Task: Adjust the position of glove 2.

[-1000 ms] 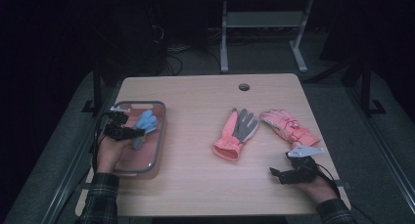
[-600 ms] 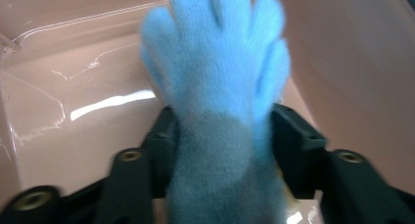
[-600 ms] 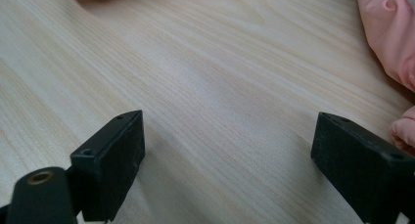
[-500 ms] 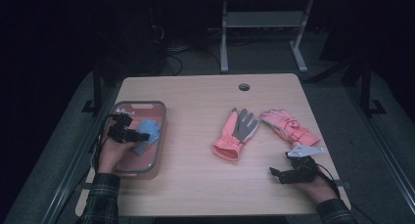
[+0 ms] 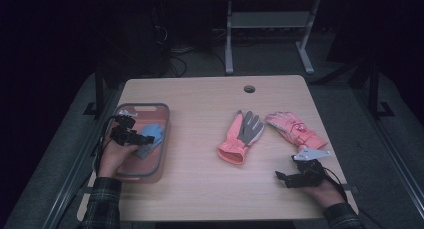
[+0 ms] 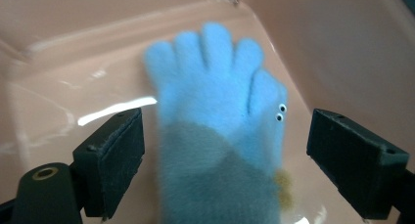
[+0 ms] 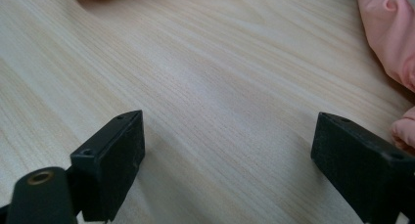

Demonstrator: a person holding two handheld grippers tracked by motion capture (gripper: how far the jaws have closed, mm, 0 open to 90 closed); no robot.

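Two wide jaws flank the blue glove [image 6: 220, 116], both clear of it.

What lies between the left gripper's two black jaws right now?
The left gripper, its jaws just opened, straddles the fuzzy blue-and-grey glove lying flat in the pink plastic tray; the left gripper view shows both pads clear of it.

The left tongs [image 5: 131, 135] hang near the desk's left edge, forearm coming in from the near edge; their jaws have just been opening and stand wide apart. The right tongs [image 5: 290, 177] rest low by the near right corner, jaws spread wide.
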